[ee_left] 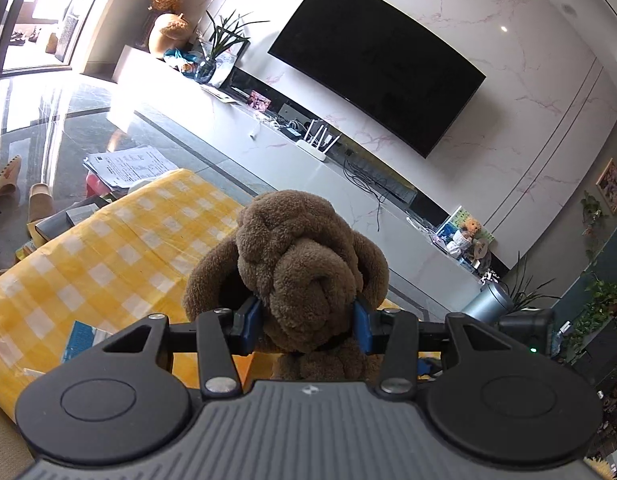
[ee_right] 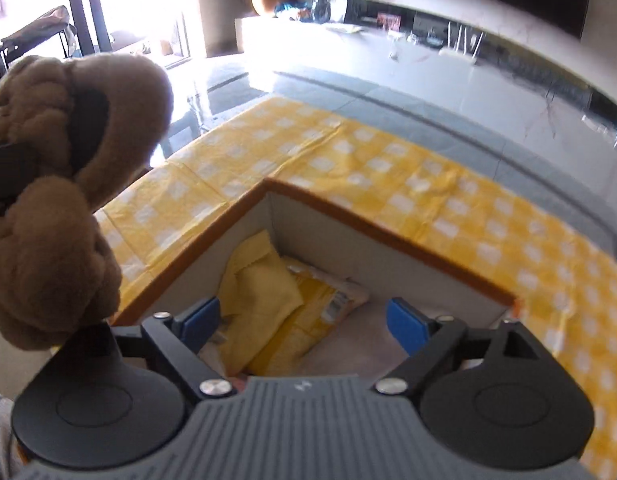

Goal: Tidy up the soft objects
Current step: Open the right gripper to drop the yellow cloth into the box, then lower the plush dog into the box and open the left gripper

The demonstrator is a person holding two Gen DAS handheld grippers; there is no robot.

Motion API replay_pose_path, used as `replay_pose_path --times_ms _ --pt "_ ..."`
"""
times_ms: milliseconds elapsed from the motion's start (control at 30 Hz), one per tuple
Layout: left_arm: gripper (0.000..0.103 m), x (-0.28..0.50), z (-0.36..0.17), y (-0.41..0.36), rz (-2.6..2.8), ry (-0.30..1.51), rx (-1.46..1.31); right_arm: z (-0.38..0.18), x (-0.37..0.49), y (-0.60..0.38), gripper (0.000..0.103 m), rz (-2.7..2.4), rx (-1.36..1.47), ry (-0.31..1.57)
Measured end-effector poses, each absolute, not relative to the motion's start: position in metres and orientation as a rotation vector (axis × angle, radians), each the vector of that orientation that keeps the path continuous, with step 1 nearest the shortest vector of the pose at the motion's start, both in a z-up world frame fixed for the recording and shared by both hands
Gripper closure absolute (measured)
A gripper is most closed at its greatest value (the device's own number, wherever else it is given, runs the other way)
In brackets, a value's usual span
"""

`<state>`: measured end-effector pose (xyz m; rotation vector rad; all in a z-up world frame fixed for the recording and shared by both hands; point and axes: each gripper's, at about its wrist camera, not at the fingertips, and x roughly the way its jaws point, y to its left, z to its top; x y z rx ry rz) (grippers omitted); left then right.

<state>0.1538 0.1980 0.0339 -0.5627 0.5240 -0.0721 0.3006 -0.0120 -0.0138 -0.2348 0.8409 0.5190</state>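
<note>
A brown plush dog [ee_left: 304, 264] fills the middle of the left wrist view, held up above the table. My left gripper [ee_left: 306, 326] is shut on it, both blue pads pressed into its muzzle. The right wrist view shows the same plush dog [ee_right: 64, 184] hanging at the left edge. My right gripper [ee_right: 304, 320] stands open over a box [ee_right: 388, 226] with an orange rim and white walls, nothing between its fingers. In the box lie a yellow cloth [ee_right: 260, 284] and a yellow packet [ee_right: 328, 300].
A yellow-and-white checked cloth [ee_right: 448, 184] covers the table around the box. Papers [ee_left: 128, 164] and small boxes sit past the table's far left end. Beyond lie a glossy floor, a long white TV console [ee_left: 268, 136] and a wall-mounted television [ee_left: 372, 60].
</note>
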Motion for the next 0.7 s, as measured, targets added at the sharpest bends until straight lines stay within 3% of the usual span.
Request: replay_pose_path --times_ms 200,333,700 --pt "0.051 0.171 0.025 0.161 -0.178 0.575 -0.526 0.032 0.274 -0.070 0.009 0.378 -0.322 0.678" --pt "0.051 0.198 0.009 0.120 -0.245 0.666 -0.449 0.050 0.275 -0.104 0.009 0.279 -0.275 0.666" --pt "0.051 0.227 -0.028 0.060 -0.114 0.743 -0.179 0.047 0.270 -0.146 0.009 0.246 -0.131 0.634"
